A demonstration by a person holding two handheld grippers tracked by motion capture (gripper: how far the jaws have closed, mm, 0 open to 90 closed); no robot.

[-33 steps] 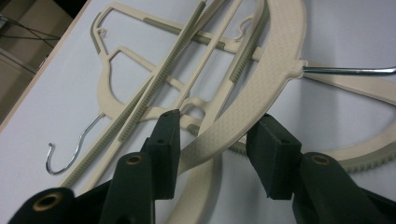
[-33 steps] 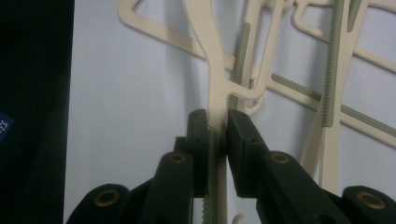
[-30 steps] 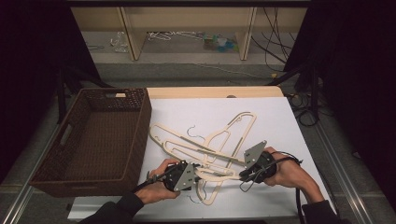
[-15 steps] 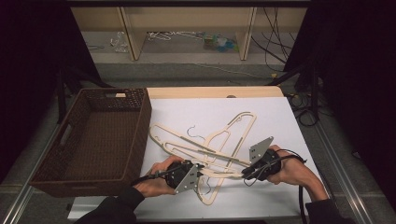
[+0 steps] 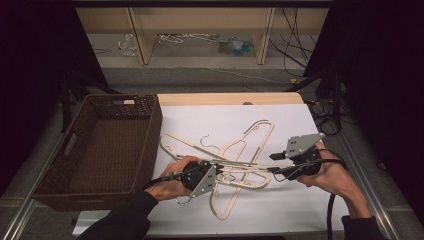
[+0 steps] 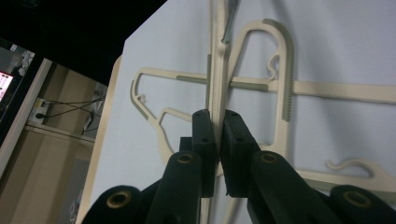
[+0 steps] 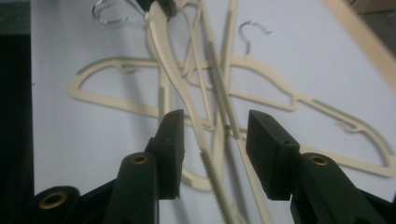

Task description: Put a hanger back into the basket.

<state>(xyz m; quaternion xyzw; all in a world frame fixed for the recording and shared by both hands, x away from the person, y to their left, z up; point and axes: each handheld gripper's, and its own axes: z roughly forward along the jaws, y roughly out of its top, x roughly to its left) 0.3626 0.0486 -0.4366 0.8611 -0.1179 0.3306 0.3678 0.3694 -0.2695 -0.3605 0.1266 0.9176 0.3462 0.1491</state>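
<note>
Cream plastic hangers (image 5: 235, 160) lie tangled in a loose heap on the white sheet covering the bench (image 5: 280, 215), slightly right of the wicker basket (image 5: 100, 145), whose right wall sits just beside the nearest hanger arm. Left claw (image 5: 220, 172) at the heap's near-left side; its jaws have just been closing and now clamp a thin cream bar of one hanger (image 6: 217, 93), pads pressed flat on both faces in the left gripper view. Right claw (image 5: 272, 165) at the heap's right edge; its jaws have just been opening and stand apart, with two hanger bars (image 7: 205, 135) running between the pads, neither pad touching. Open white sheet lies beyond the heap toward the far wooden edge and on the near side below the lowest hanger loop. Right edge of the bench near the right hand (image 5: 330, 175). Basket interior shows bare weave.
</note>
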